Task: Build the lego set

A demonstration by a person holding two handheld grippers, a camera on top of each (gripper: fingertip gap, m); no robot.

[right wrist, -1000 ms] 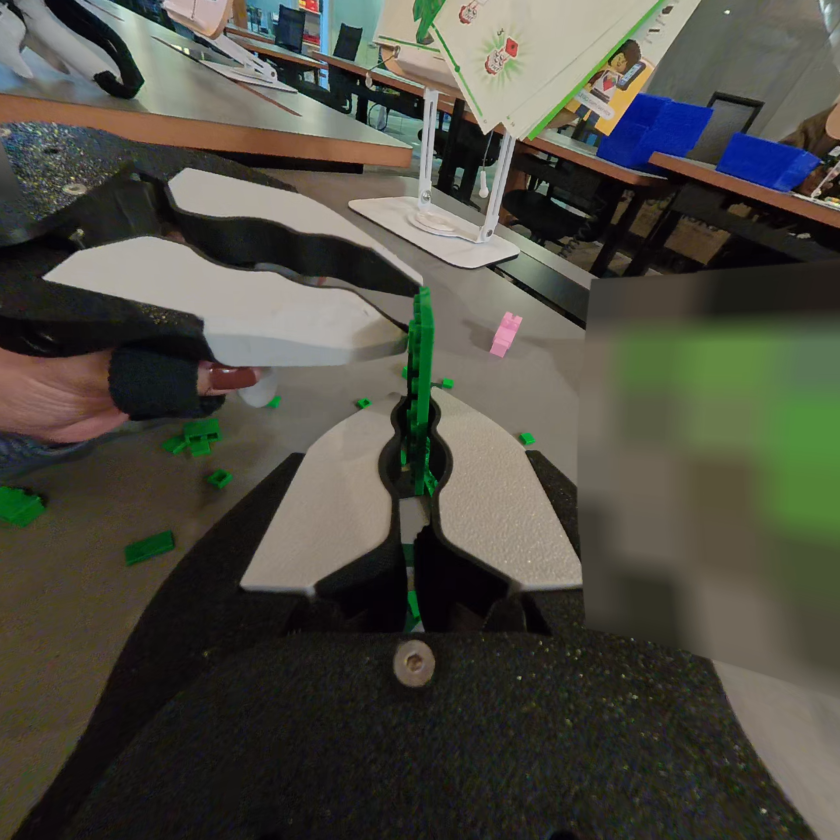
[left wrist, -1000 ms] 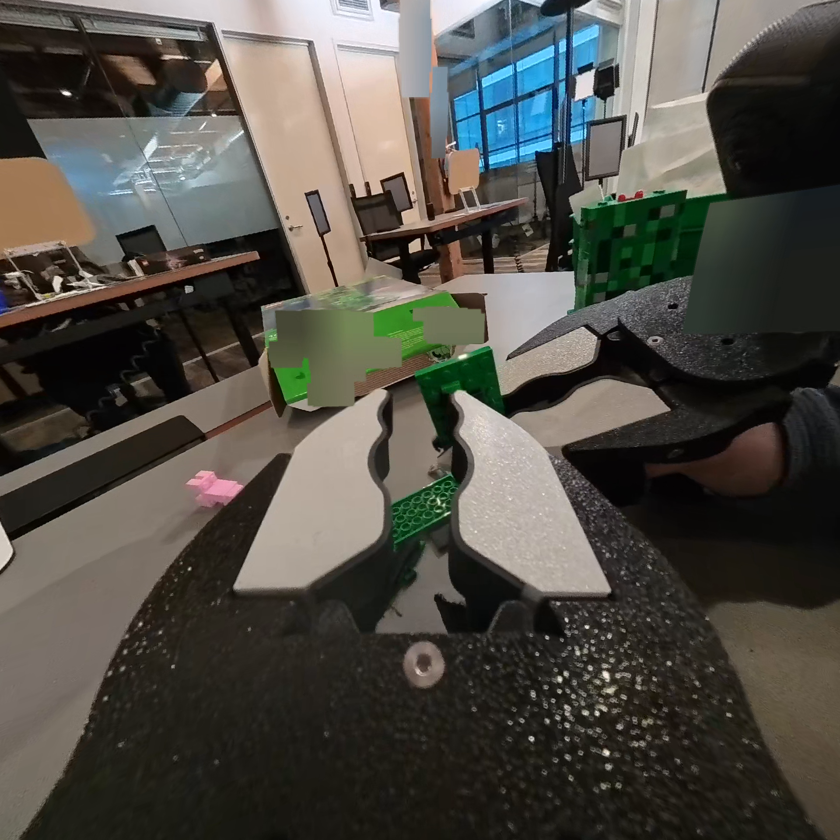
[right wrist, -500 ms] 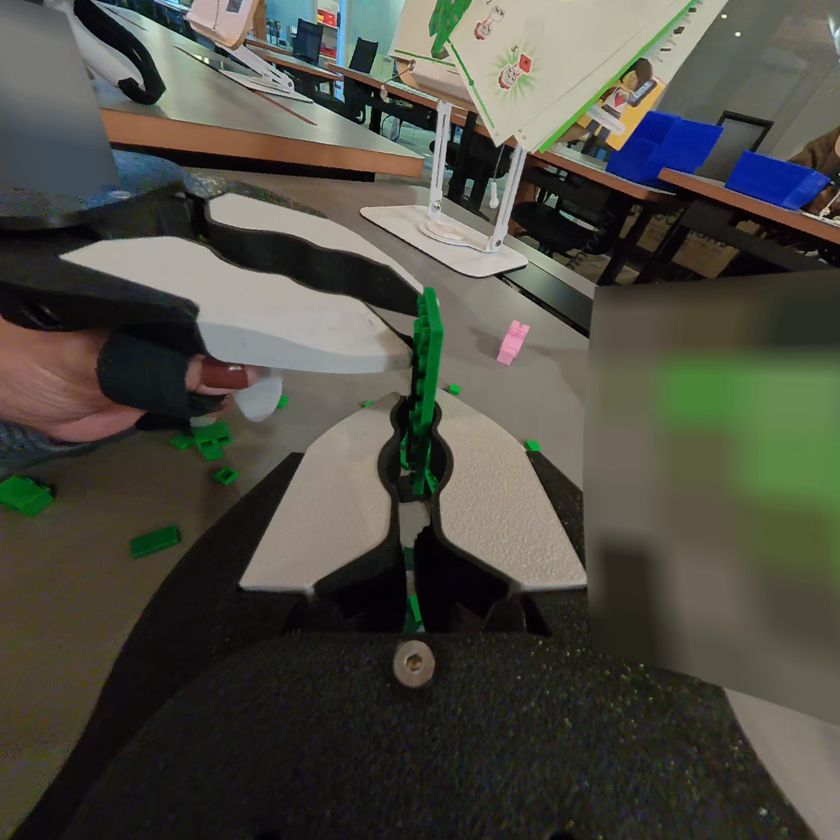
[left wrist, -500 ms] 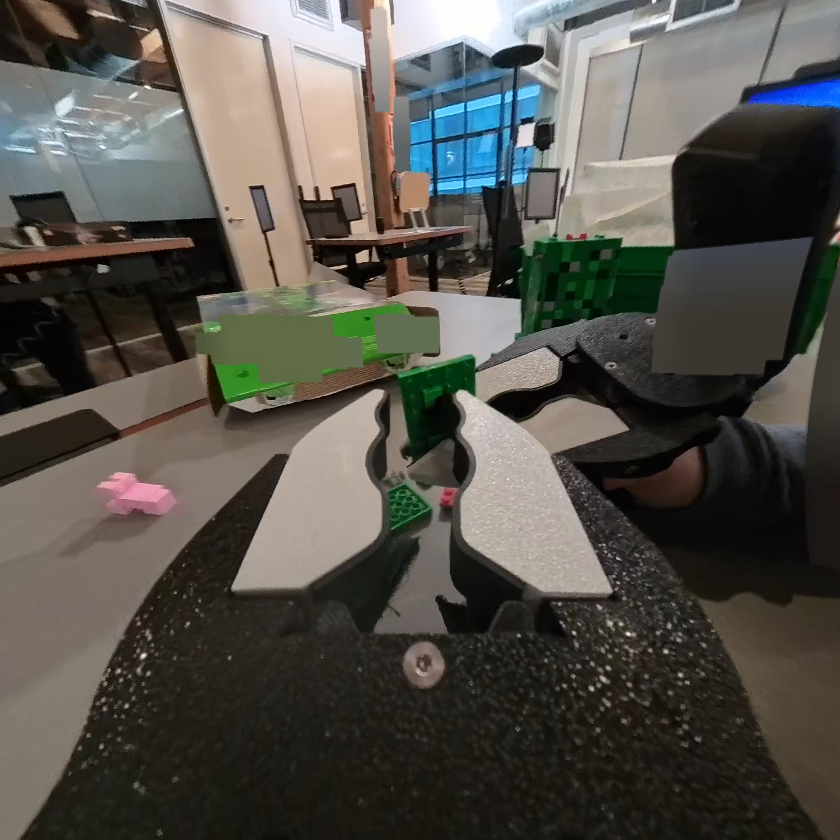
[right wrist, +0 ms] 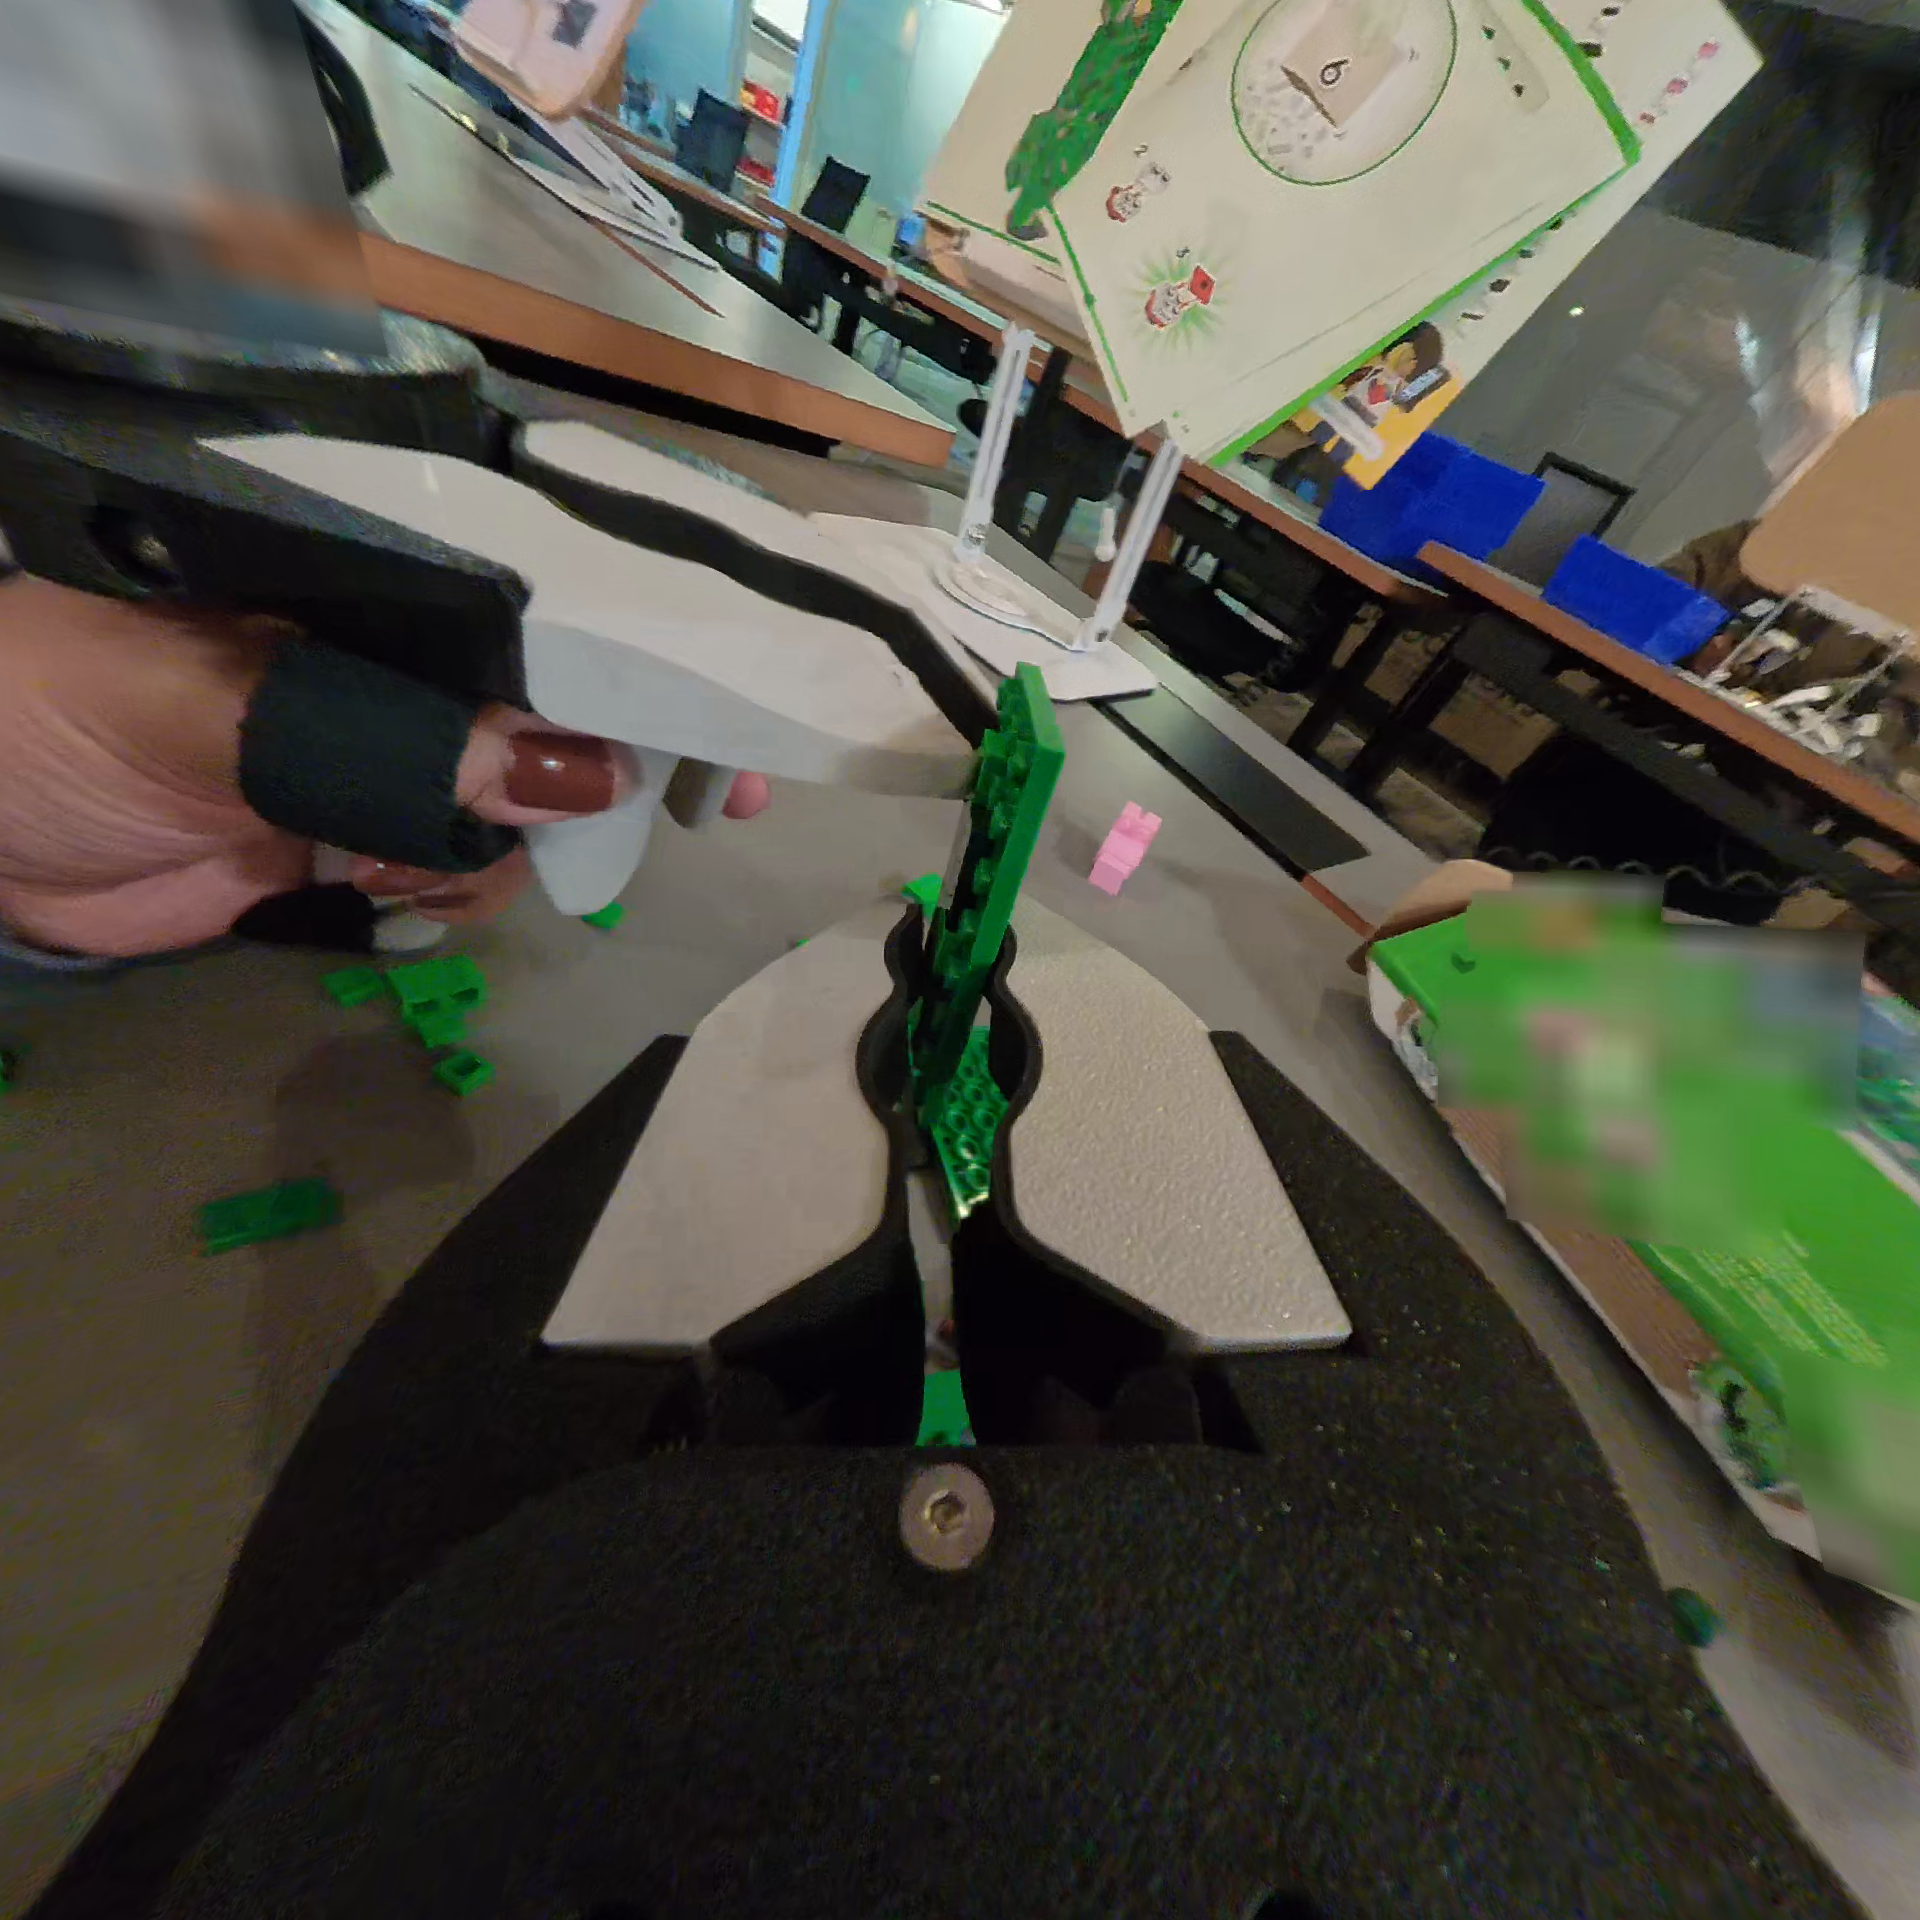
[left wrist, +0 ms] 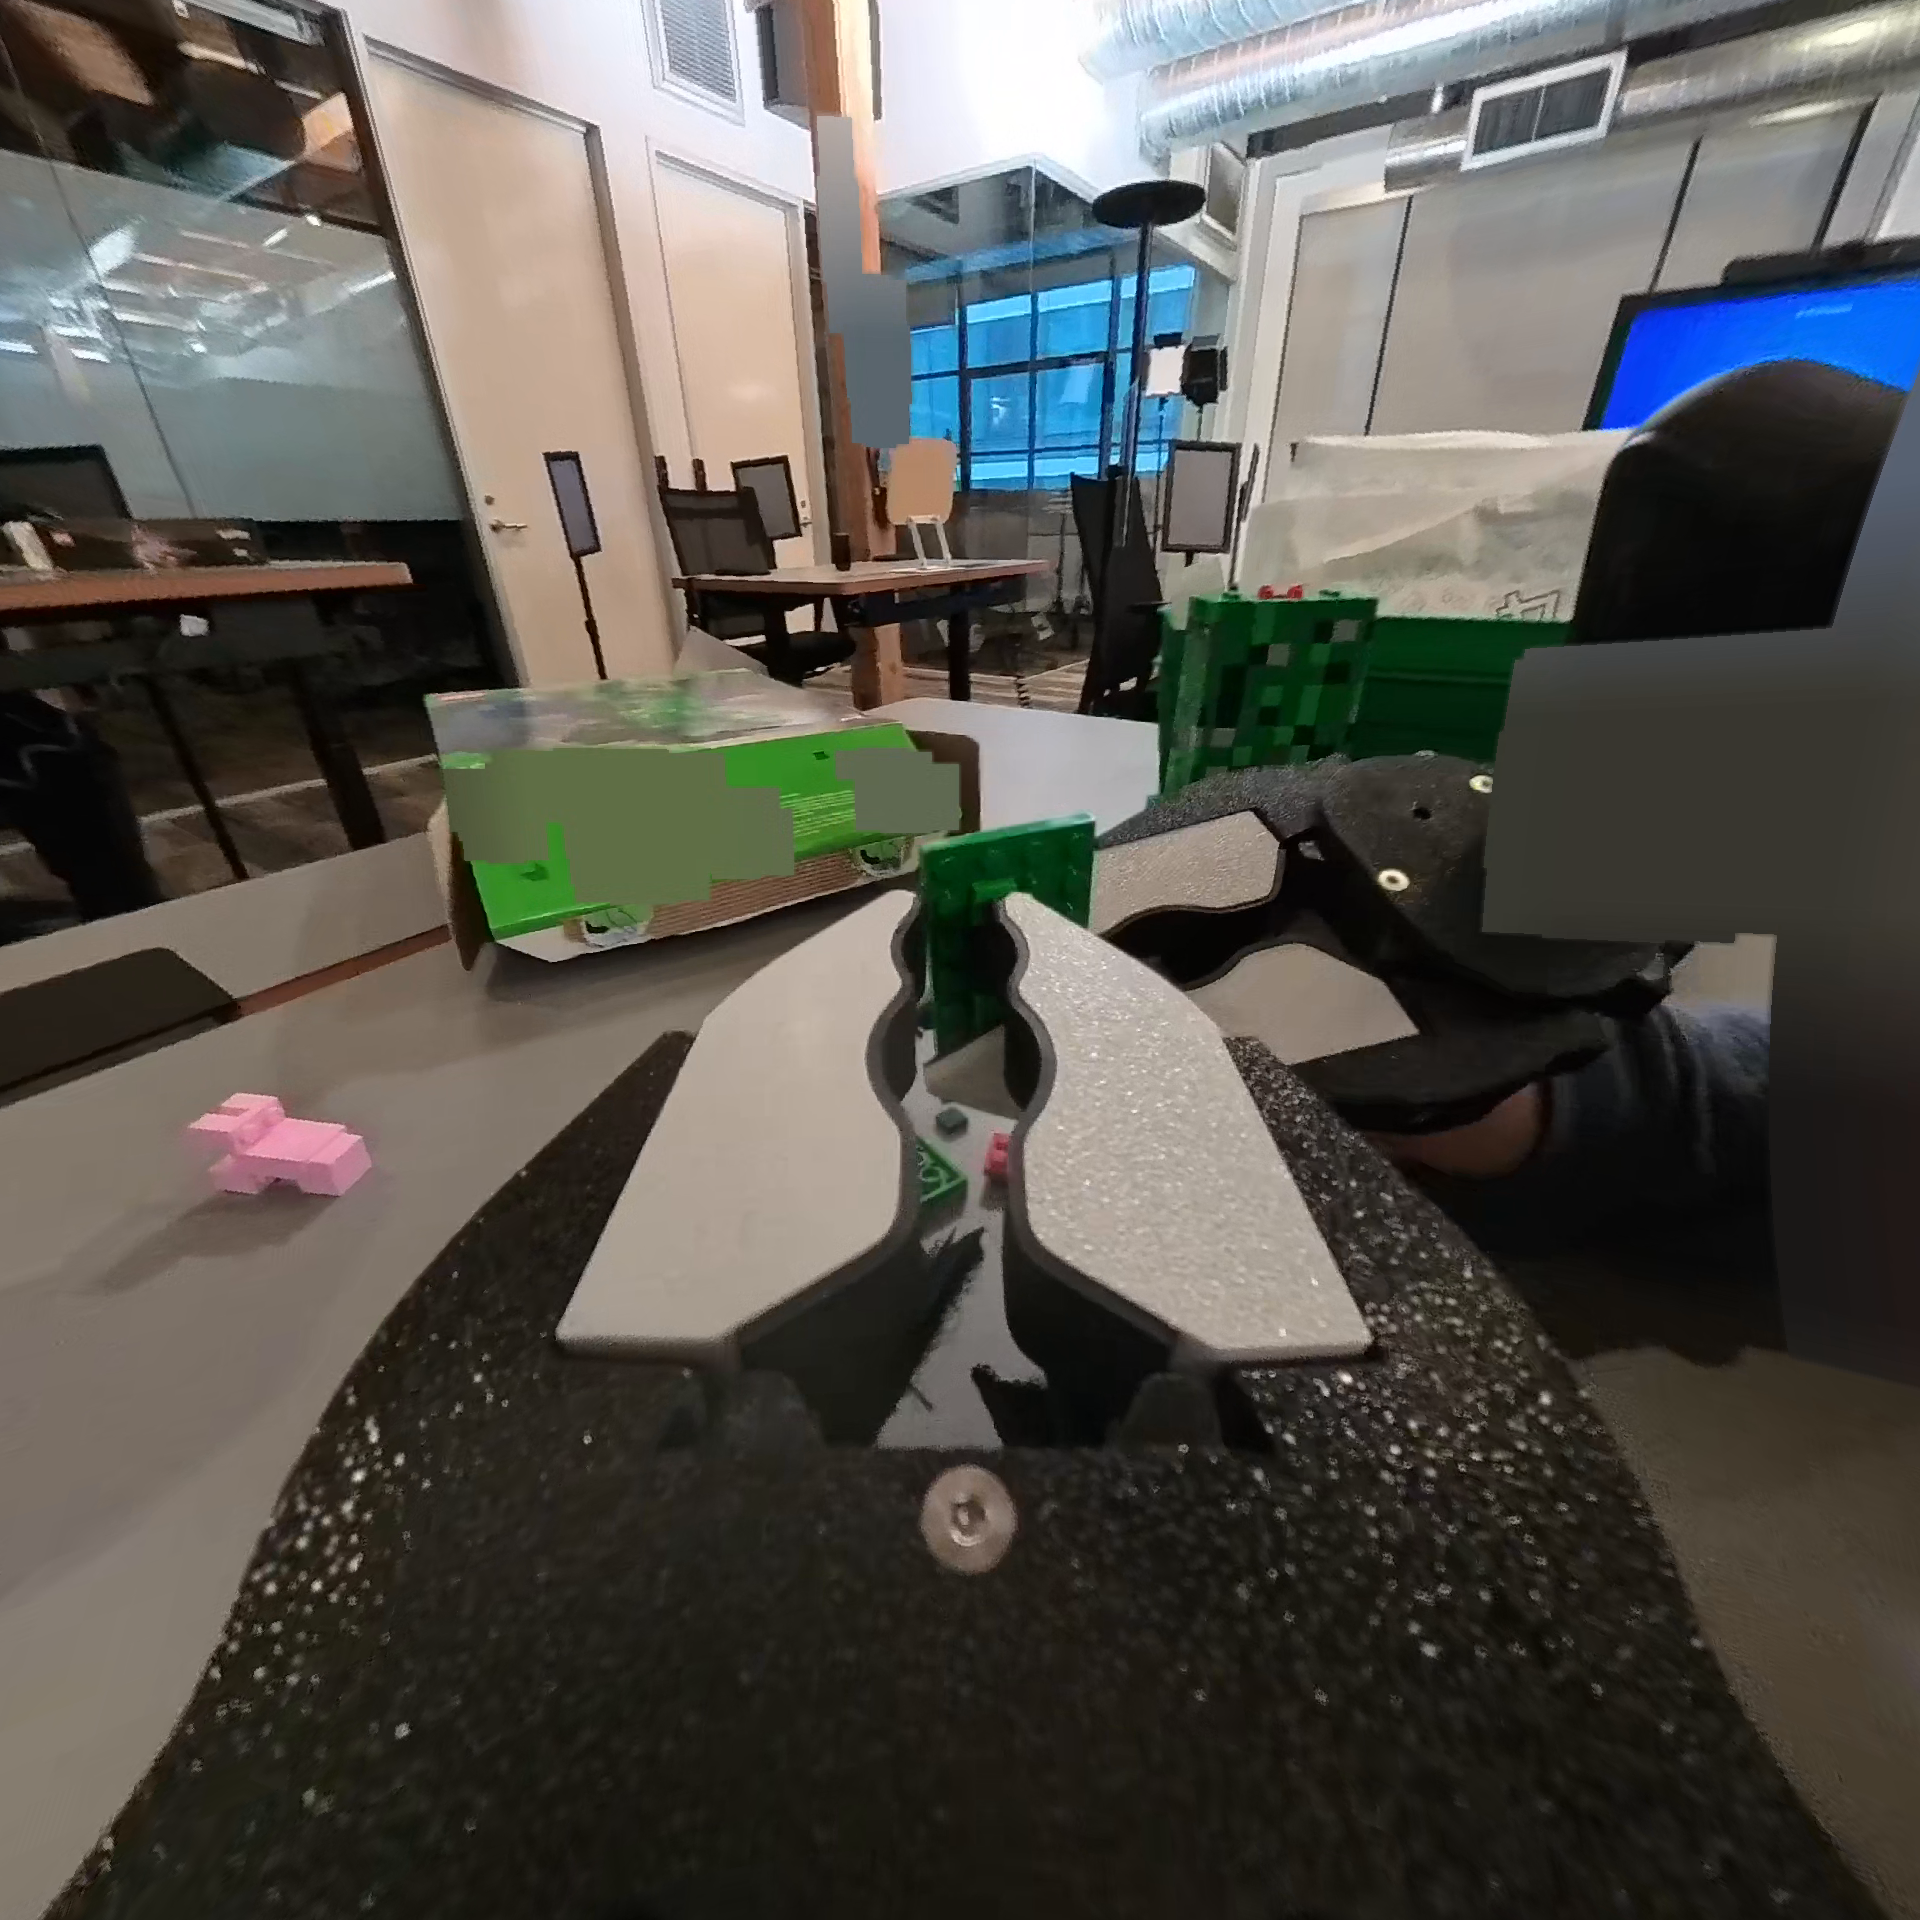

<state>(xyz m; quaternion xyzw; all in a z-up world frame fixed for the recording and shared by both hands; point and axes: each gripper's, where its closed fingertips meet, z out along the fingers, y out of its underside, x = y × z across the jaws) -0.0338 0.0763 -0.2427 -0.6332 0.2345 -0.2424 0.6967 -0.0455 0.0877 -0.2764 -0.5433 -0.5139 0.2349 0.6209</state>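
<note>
My right gripper (right wrist: 961,935) is shut on a green lego plate (right wrist: 1013,821) and holds it on edge above the grey table. The plate leans to the right. In the left wrist view the plate (left wrist: 1003,883) faces me, with the right gripper (left wrist: 1195,904) behind it. My left gripper (left wrist: 961,914) has its jaws narrowly apart, and its fingertips (right wrist: 935,769) are against the plate's studded face. A small green nub (left wrist: 992,888) on the plate sits between the tips, not clamped. A green plate (left wrist: 940,1179) and a red piece (left wrist: 995,1153) lie on the table below.
A pink lego pig (left wrist: 281,1143) stands to the left. The open set box (left wrist: 675,810) lies behind the plate. A green block build (left wrist: 1268,696) is at the back right. An instruction booklet on a white stand (right wrist: 1299,208) is beyond. Loose green pieces (right wrist: 436,997) lie by the person's hand. My two grippers' fingertips are within a few centimetres of each other. The pink lego pig (left wrist: 281,1143) is about 20 centimetres from both grippers' fingertips. The right camera catches it too, in the right wrist view (right wrist: 1119,844).
My left gripper has closed in on the held plate and its jaws have narrowed. The right gripper has tilted, so the plate now leans right.
</note>
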